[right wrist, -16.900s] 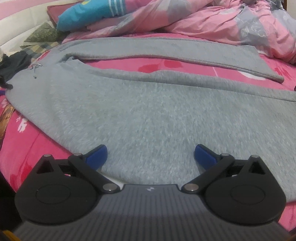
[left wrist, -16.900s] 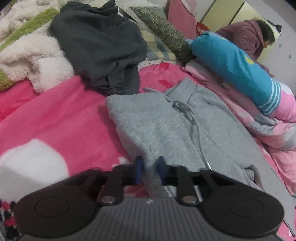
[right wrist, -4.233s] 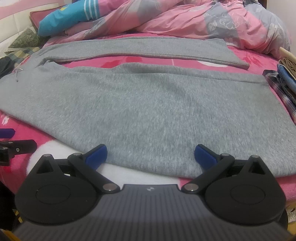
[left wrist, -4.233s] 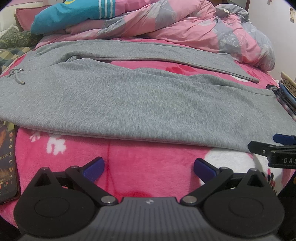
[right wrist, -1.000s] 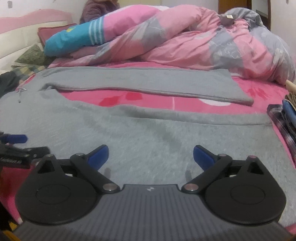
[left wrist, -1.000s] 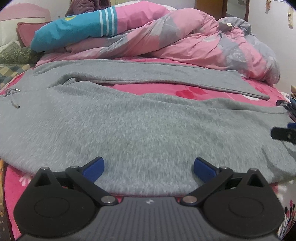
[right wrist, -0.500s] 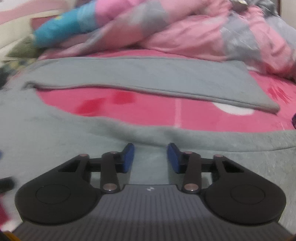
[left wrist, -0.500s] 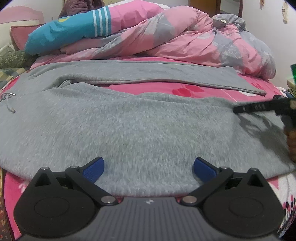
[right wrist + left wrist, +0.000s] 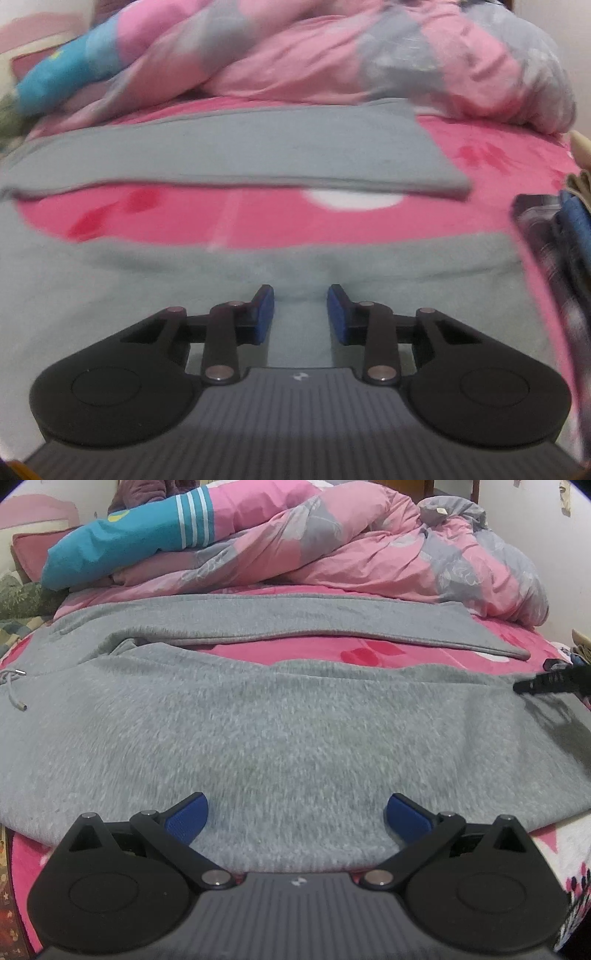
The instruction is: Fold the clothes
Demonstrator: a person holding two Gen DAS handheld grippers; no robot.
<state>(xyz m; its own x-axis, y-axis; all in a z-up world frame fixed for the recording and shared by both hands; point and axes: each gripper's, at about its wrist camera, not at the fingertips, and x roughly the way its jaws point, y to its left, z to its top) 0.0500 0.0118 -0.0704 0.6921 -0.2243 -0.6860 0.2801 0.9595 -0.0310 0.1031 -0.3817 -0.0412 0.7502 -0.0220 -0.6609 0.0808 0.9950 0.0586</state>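
Across pink blanket [image 9: 362,651] I see grey sweatpants [image 9: 280,731] spread flat, both legs laid out lengthwise, presumably for leg-over-leg fold; rumpled quilt [image 9: 369,550] heaped behind, well clear; my left gripper [image 9: 297,814] low over near leg's front edge, fingers spread wide, gripping nothing; my right gripper [image 9: 300,312] near that leg's inner edge, fingers partly closed with gap between, fabric apparently not yet pinched; a second ago right fingers stood wide, further back; left unchanged.
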